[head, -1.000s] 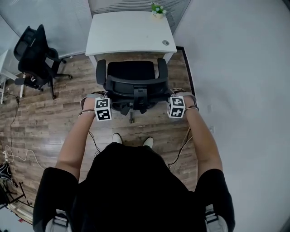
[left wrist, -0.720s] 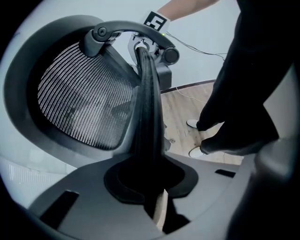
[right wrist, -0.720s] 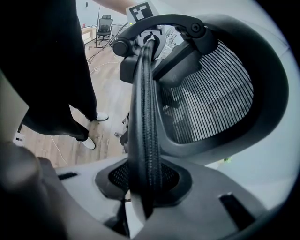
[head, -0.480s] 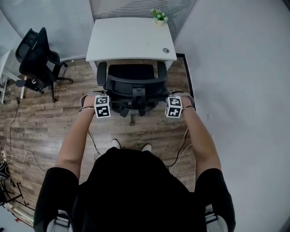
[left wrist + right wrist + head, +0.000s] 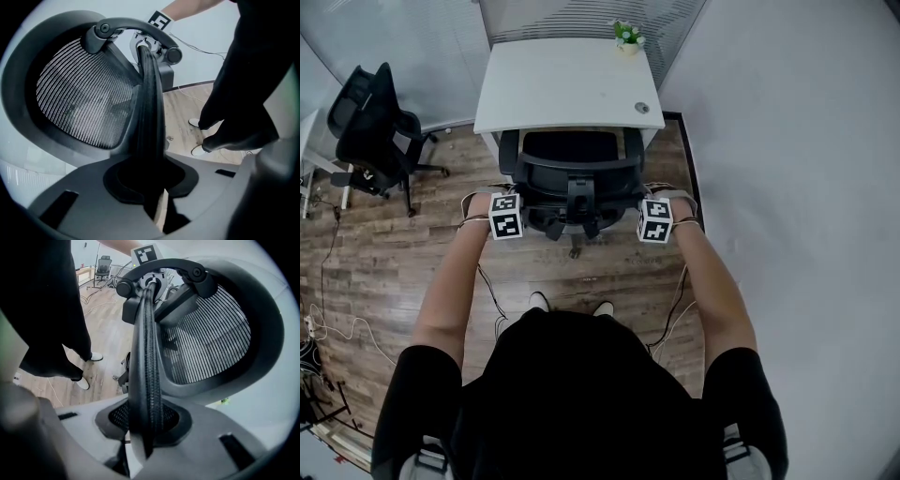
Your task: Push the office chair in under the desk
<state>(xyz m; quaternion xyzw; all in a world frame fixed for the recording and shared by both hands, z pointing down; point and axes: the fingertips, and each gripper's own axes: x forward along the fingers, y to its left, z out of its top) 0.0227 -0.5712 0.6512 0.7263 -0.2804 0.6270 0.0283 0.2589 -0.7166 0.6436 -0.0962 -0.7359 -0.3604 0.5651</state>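
Note:
The black office chair point(image 5: 570, 157) faces the white desk point(image 5: 567, 80), its seat front at the desk's front edge. My two grippers hold the backrest's top rim from either side; their marker cubes show at left point(image 5: 506, 216) and right point(image 5: 654, 221). In the left gripper view the left gripper point(image 5: 151, 180) is shut on the black backrest rim point(image 5: 151, 108), which runs straight down between its jaws. The right gripper point(image 5: 145, 420) is likewise shut on the textured backrest rim point(image 5: 146, 348). The mesh back point(image 5: 206, 338) curves away beyond it.
A second black office chair point(image 5: 370, 117) stands at the far left on the wood floor. A small potted plant point(image 5: 627, 33) and a round cable grommet point(image 5: 643, 107) sit on the desk. A white wall point(image 5: 787, 141) runs along the right. Cables point(image 5: 337, 323) lie at the left.
The chair has rolled toward the desk, with both grippers travelling along on its backrest. The person has stepped forward behind it.

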